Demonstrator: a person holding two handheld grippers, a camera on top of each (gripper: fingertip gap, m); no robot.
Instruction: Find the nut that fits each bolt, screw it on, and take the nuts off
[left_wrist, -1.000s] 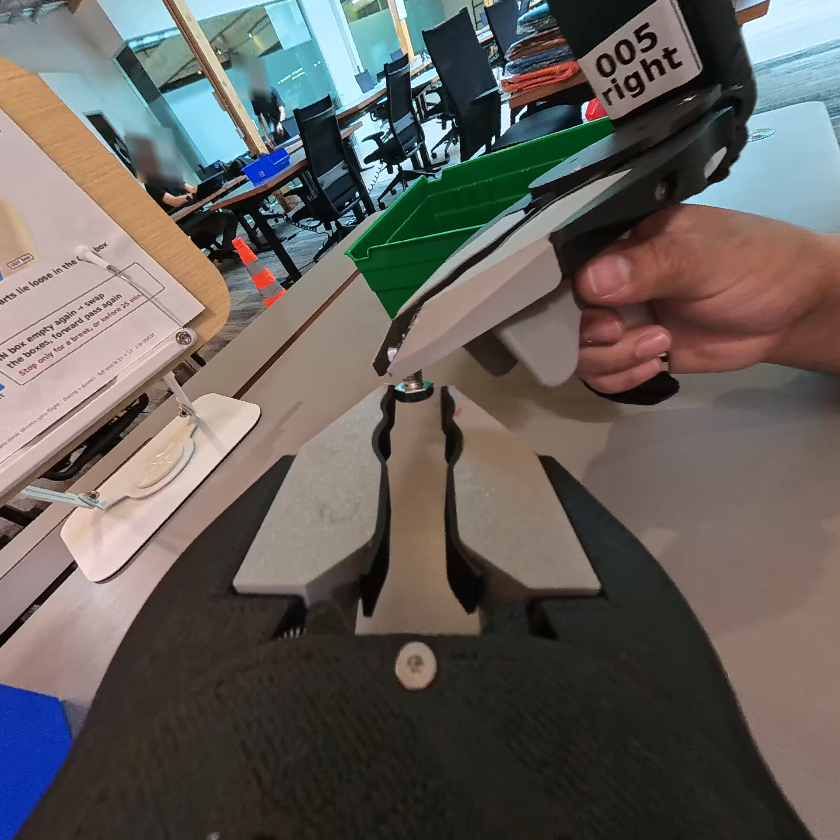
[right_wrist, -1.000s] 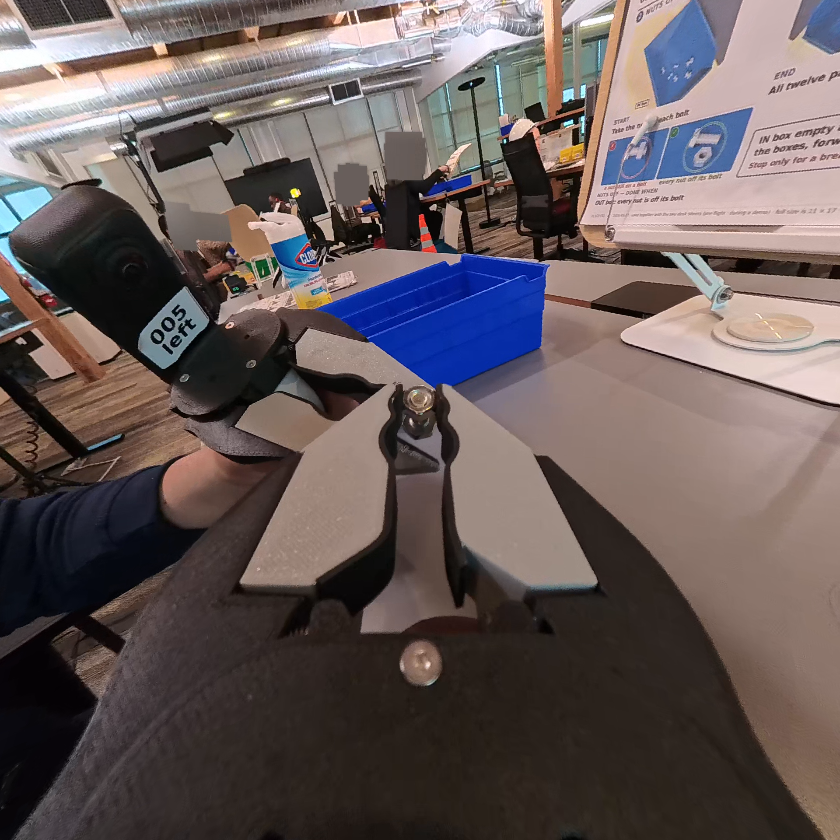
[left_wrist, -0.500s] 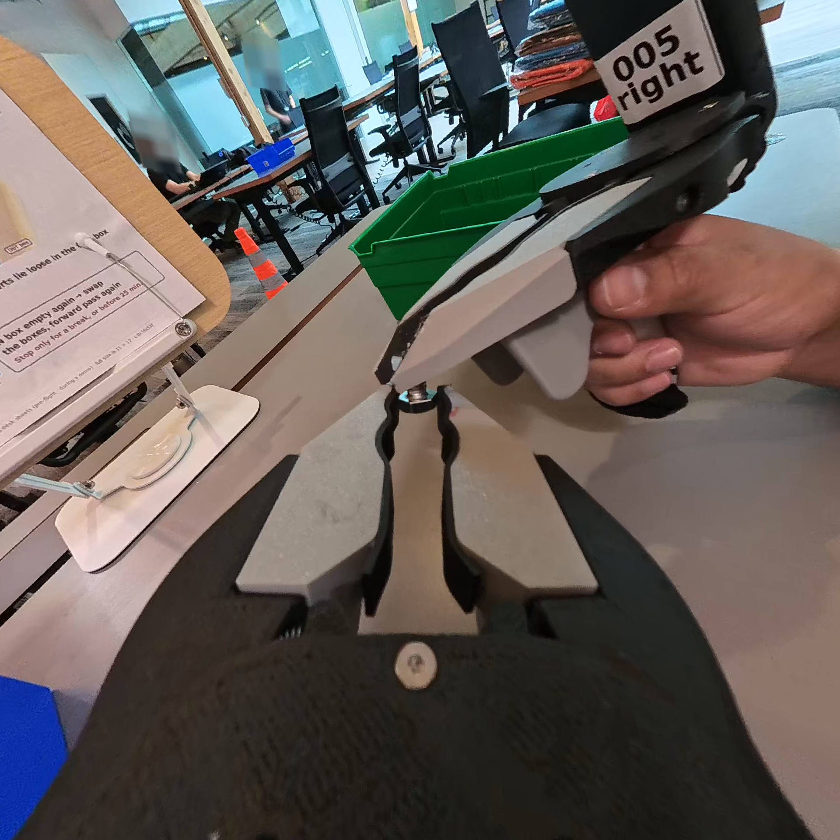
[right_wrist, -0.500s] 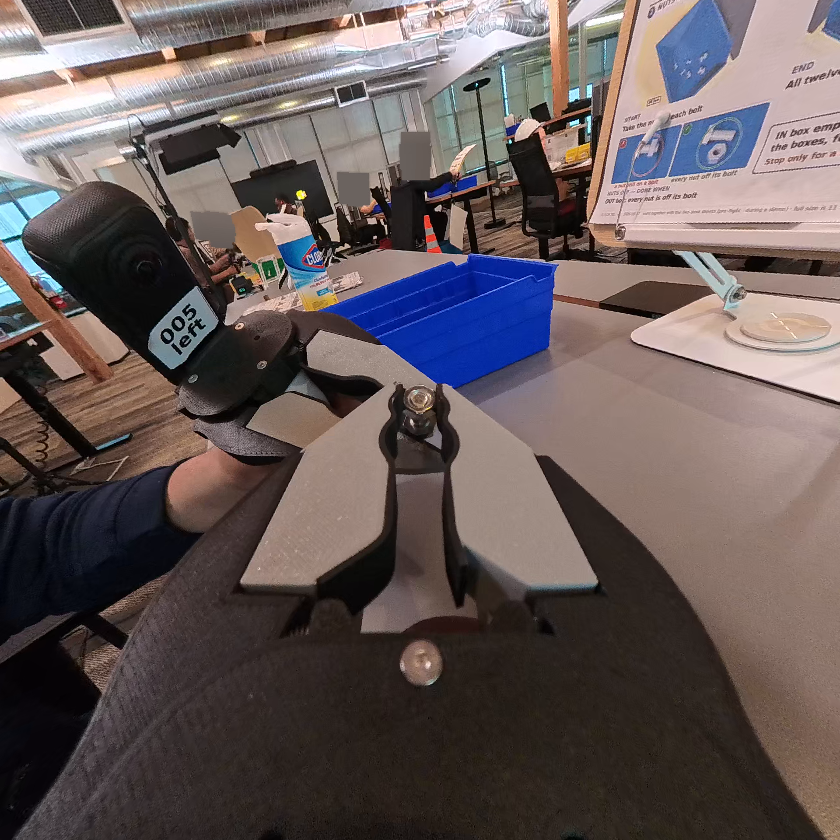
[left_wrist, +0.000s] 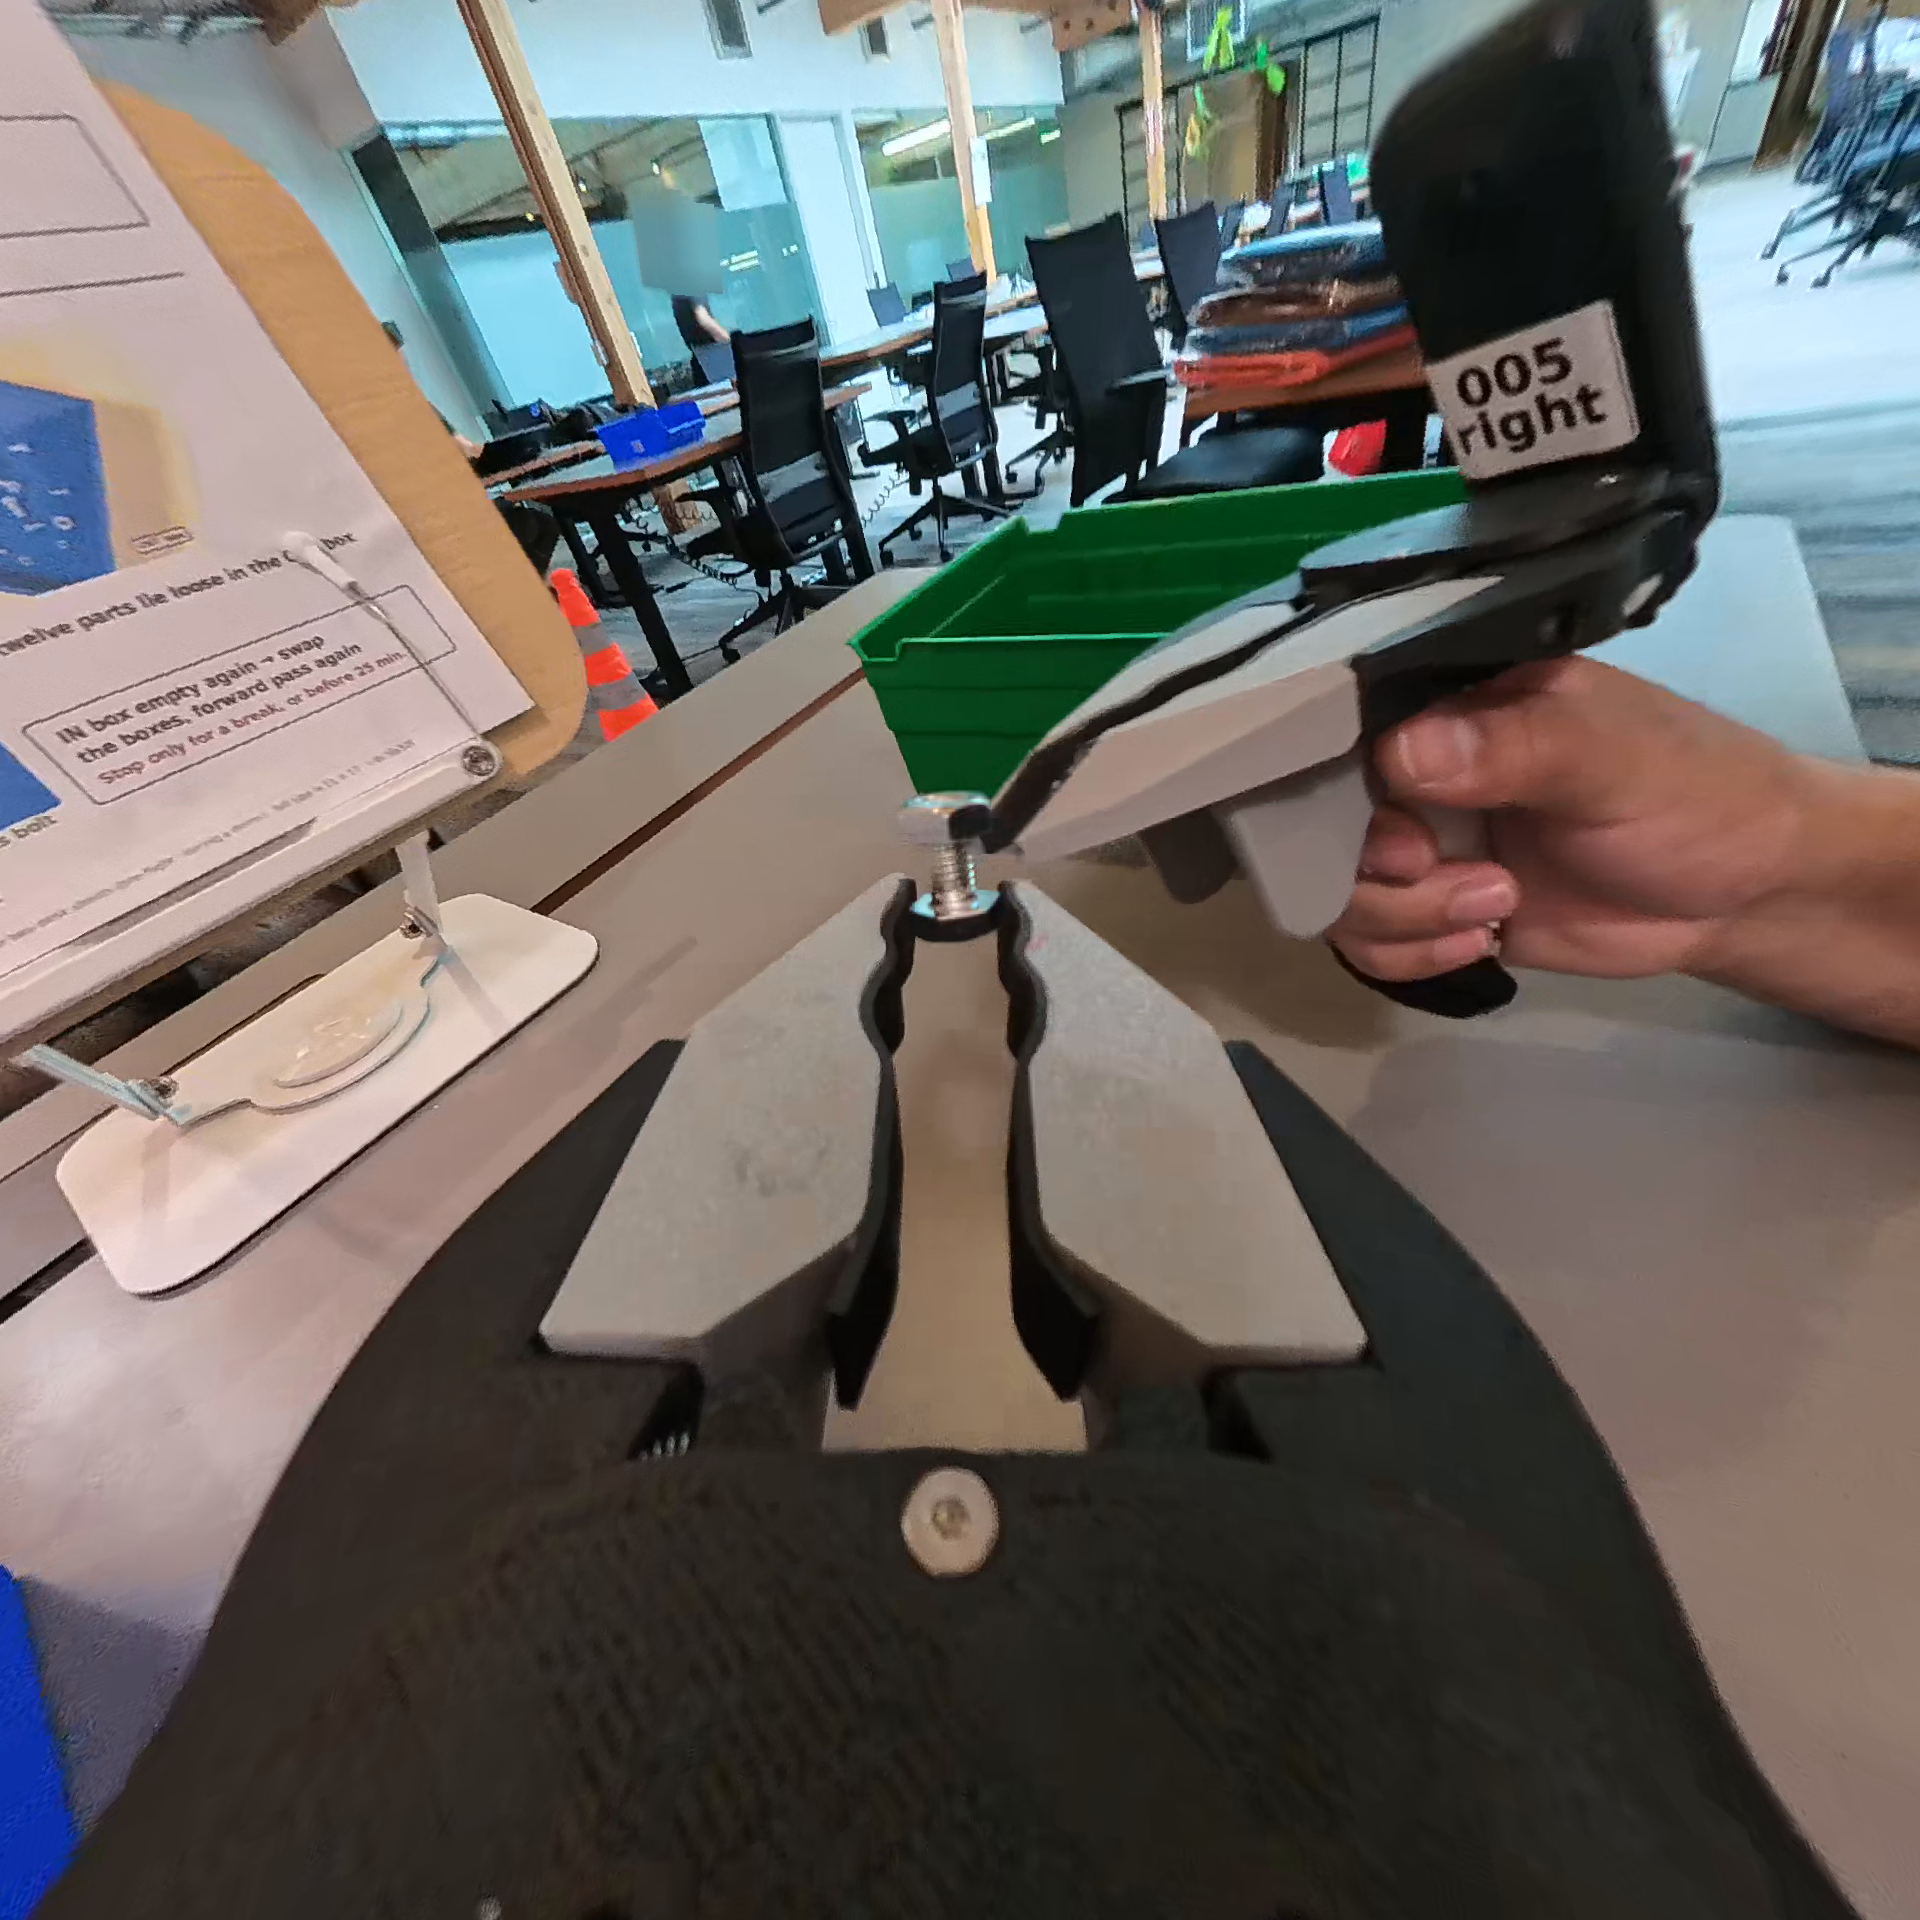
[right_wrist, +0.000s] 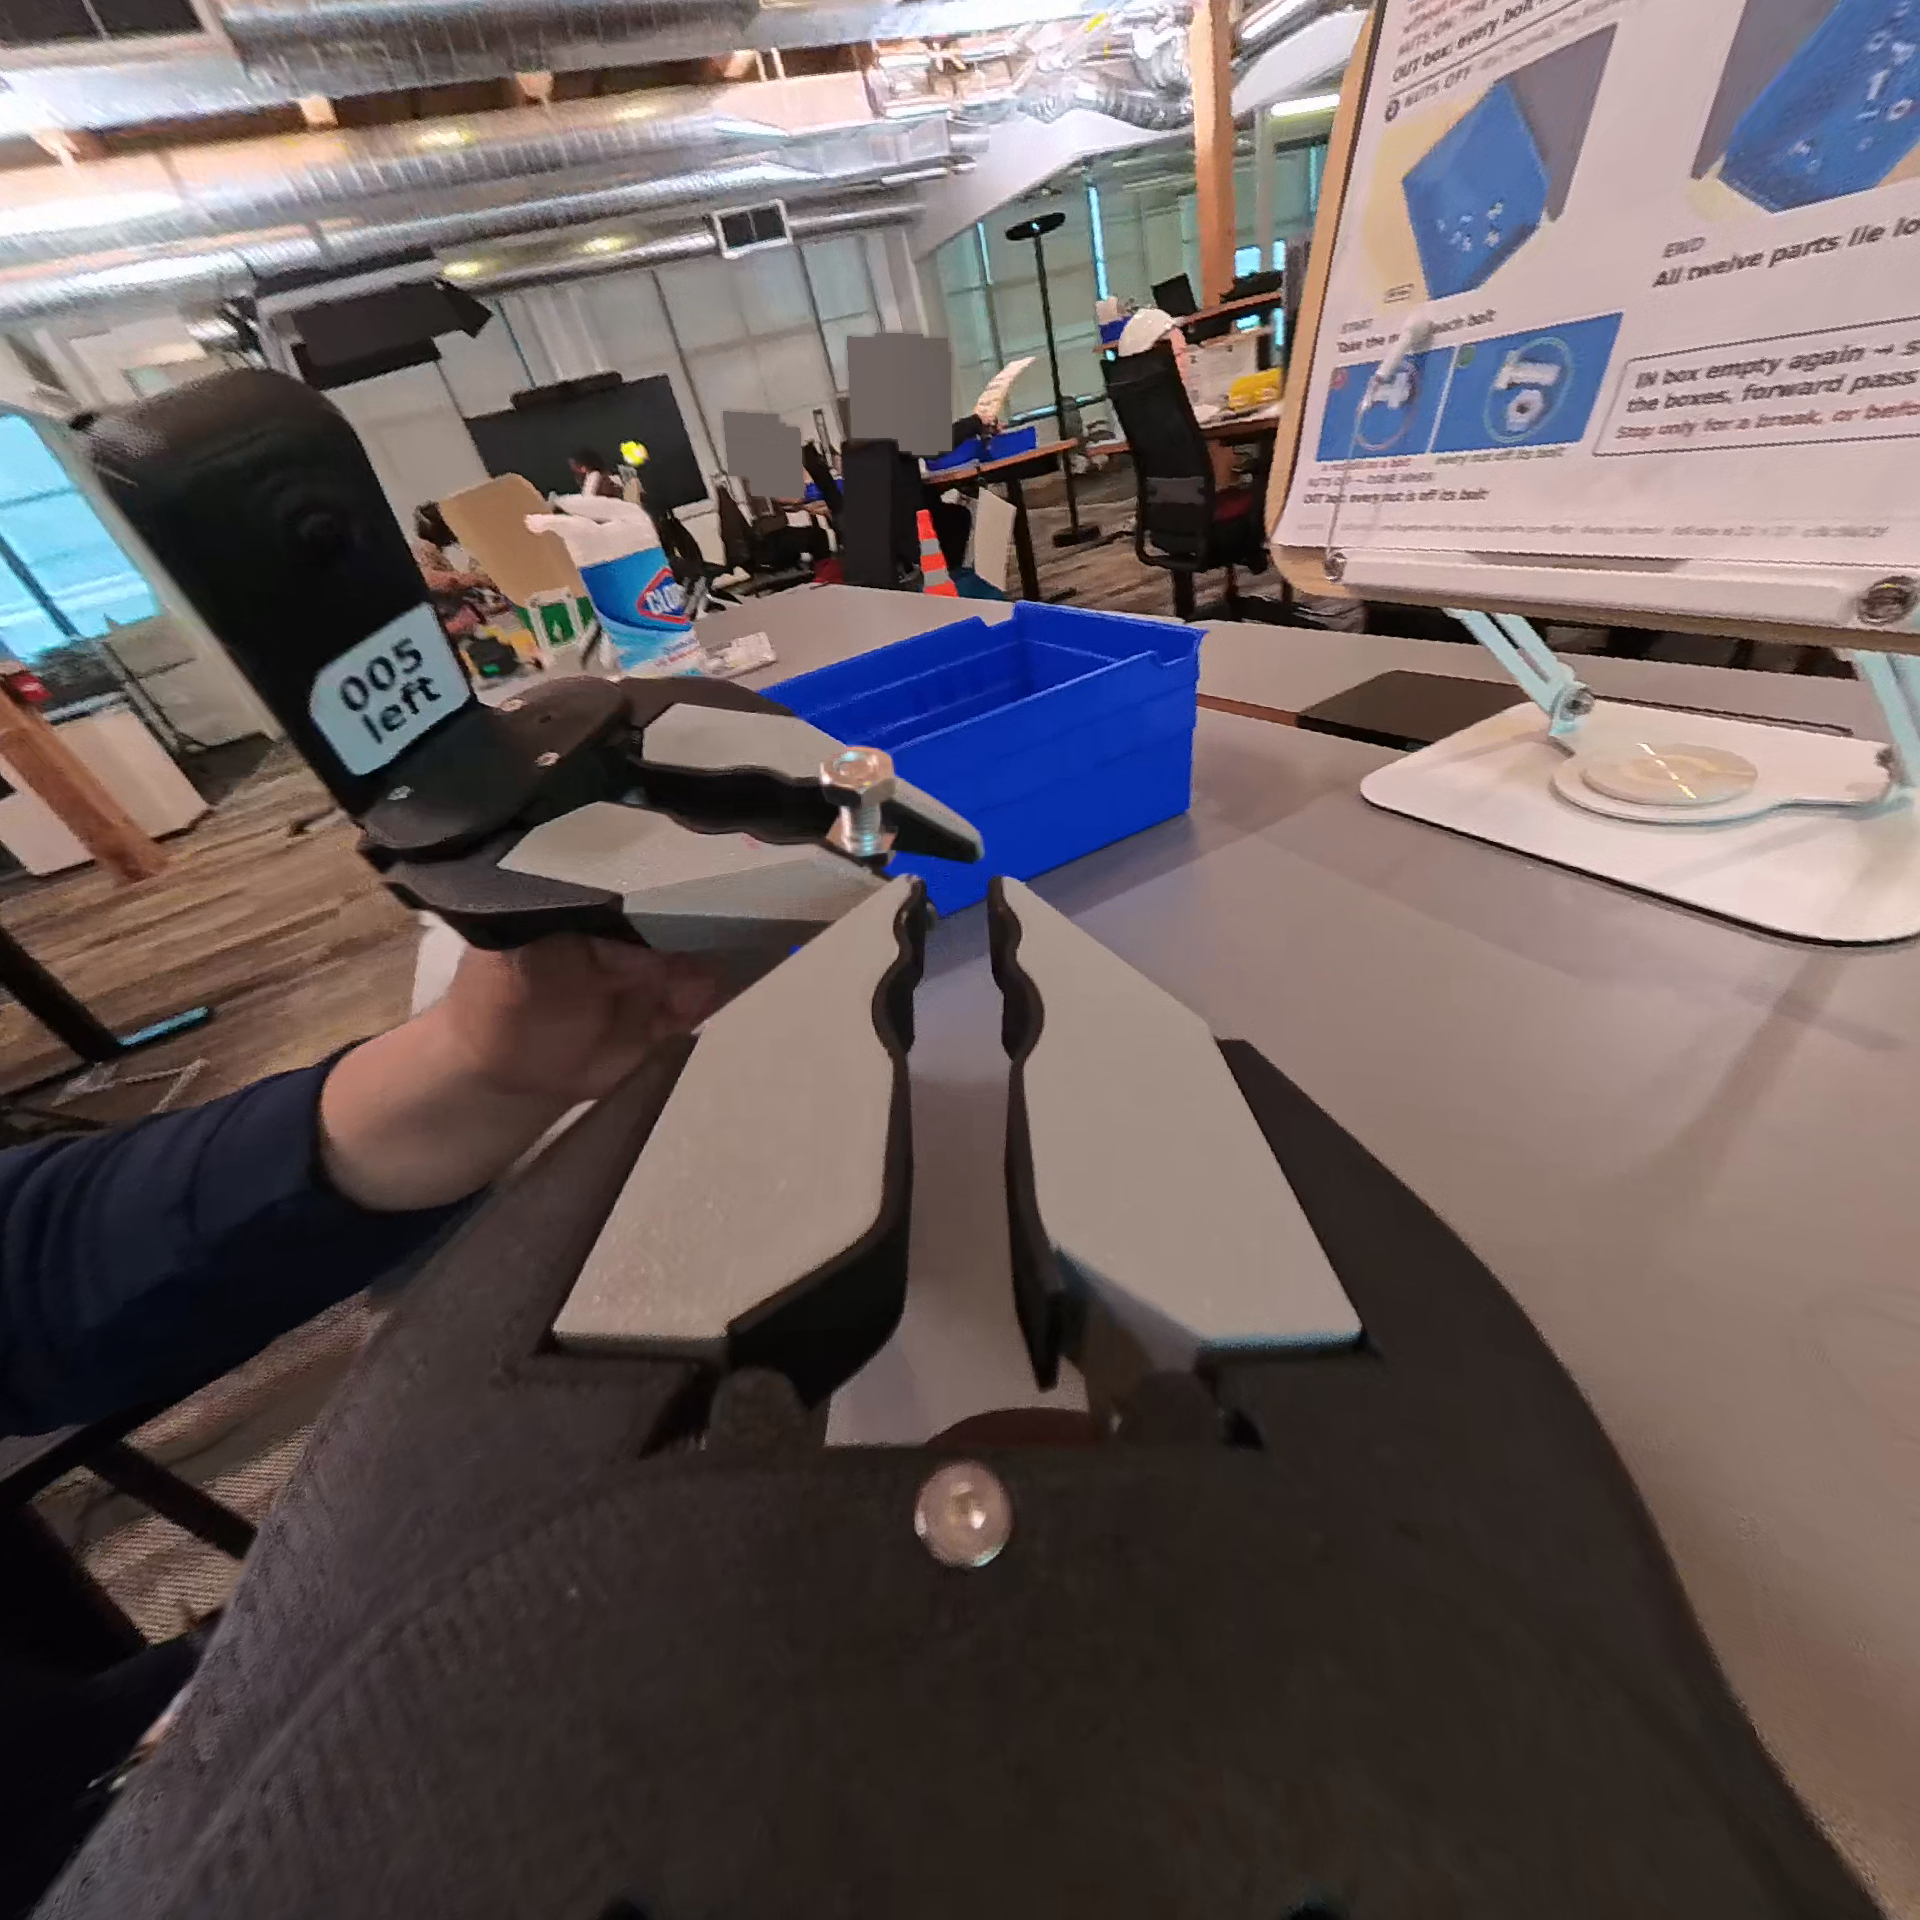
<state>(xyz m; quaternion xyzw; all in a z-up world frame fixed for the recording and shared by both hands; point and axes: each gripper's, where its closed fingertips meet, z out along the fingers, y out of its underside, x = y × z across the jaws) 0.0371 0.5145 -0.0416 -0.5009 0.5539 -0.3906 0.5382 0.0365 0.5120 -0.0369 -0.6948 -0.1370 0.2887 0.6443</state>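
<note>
- The left gripper (left_wrist: 951, 914), a black-bodied tool with grey fingers, is pinching the lower end of a short silver hex-head bolt (left_wrist: 943, 858) between its fingertips, so its jaws are standing narrow around the threaded shank, with the bolt upright and its head on top.
- A silver ring is showing at the grip point on the thread; I cannot tell for sure whether it is a nut.
- The right gripper (right_wrist: 954, 896), of the same build, is sitting just below and beside the bolt in its own view, with a narrow empty gap between its jaws and nothing held in them.
- In the left wrist view its tips are reaching the bolt's head from the right; whether they are touching it I cannot tell.
- A bare hand (left_wrist: 1579, 831) is squeezing the right gripper's handle, and a hand (right_wrist: 540, 1029) with a dark blue sleeve is holding the left one.
- Both tools are hanging above a flat grey surface (left_wrist: 1558, 1195).
- A green plastic bin (left_wrist: 997, 665) is standing behind the right gripper, and a blue plastic bin (right_wrist: 1049, 717) is standing beyond the left one.
- A printed instruction sheet on a wooden board (right_wrist: 1621, 312) is leaning on a white metal stand (right_wrist: 1662, 821) near the blue bin.
</note>
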